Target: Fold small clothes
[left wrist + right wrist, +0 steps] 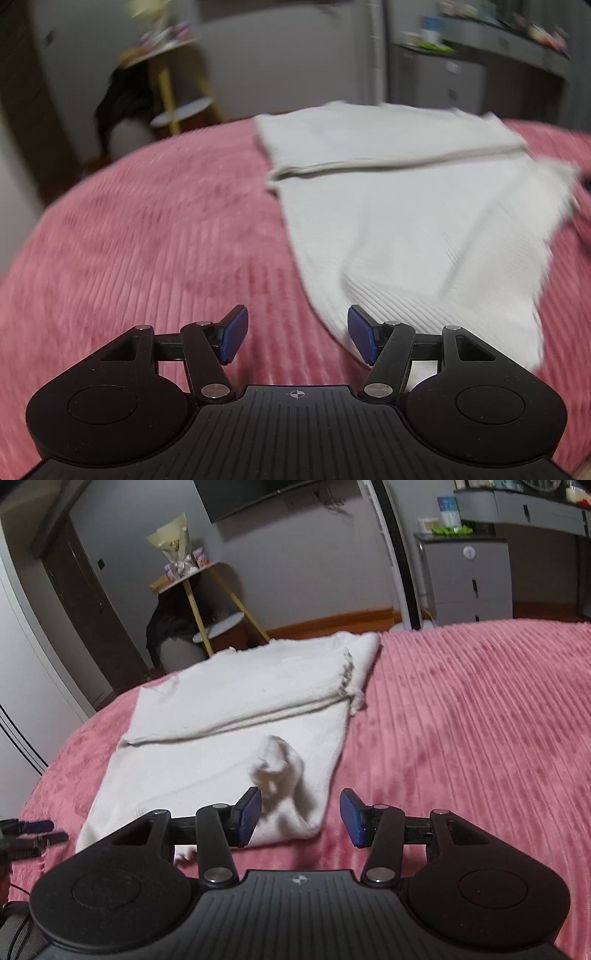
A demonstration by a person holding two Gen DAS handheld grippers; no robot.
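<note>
A white knitted garment (388, 206) lies on the pink bedspread (147, 240), its far part folded over. In the right wrist view the garment (229, 723) has a raised bunched bump (277, 764) near its front right corner. My left gripper (297, 334) is open and empty, just off the garment's near left corner. My right gripper (301, 818) is open and empty over the garment's near right corner, its left pad (249, 816) beside the bump. The left gripper's tips (33, 834) show at the left edge of the right wrist view.
The ribbed pink bedspread (480, 738) covers the bed. Beyond the bed stand a yellow-legged side table (210, 602) with a bouquet, a dark door (85, 613) and a grey cabinet (469, 576).
</note>
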